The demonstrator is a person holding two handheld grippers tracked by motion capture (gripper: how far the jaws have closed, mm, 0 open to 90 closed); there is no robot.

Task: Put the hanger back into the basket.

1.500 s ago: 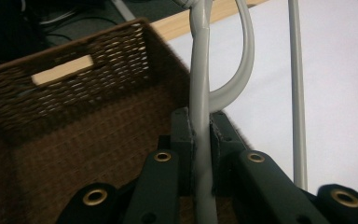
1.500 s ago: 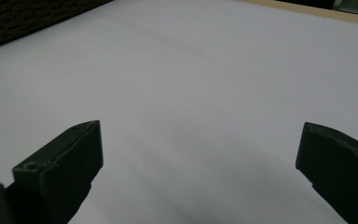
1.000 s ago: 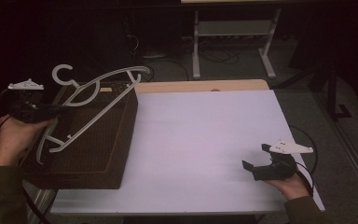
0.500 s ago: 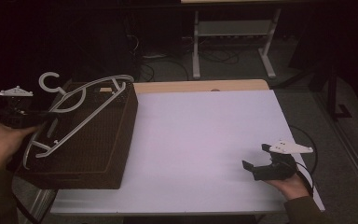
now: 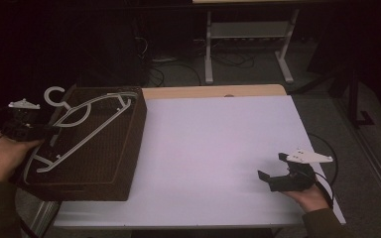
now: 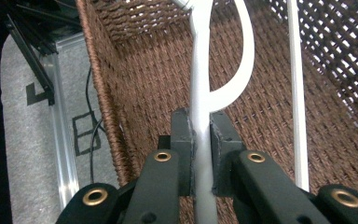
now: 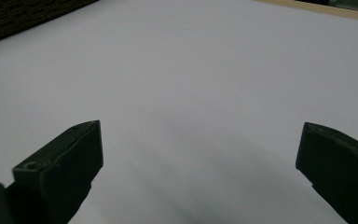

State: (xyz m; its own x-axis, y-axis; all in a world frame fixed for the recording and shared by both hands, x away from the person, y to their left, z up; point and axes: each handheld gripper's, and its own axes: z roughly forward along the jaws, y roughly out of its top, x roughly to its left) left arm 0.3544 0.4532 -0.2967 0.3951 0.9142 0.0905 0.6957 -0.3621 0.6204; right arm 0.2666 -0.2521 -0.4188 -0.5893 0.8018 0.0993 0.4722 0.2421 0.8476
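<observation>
A white plastic hanger [image 5: 82, 126] lies slanted across the top of a brown woven basket [image 5: 124, 163] at the table's left end, its hook [image 5: 53, 94] past the basket's far left corner. My left gripper [image 5: 42, 131] is shut on one arm of the hanger [image 6: 201, 93], with the basket's woven wall [image 6: 135, 84] close behind. My right gripper [image 5: 273, 168] rests low over the white table [image 5: 213, 144] near the front right corner, jaws wide open with nothing between them. The right gripper [image 7: 198, 163] faces bare white tabletop [image 7: 205, 70].
A strip of wooden tabletop [image 5: 213, 91] shows beyond the white sheet. A metal stand [image 5: 248, 44] and cables lie on the floor behind the table. The floor and a metal frame rail [image 6: 60, 140] lie left of the basket.
My left gripper has lowered the hanger and drawn it left, so it now lies flatter over the basket. The right gripper has stayed in place.
</observation>
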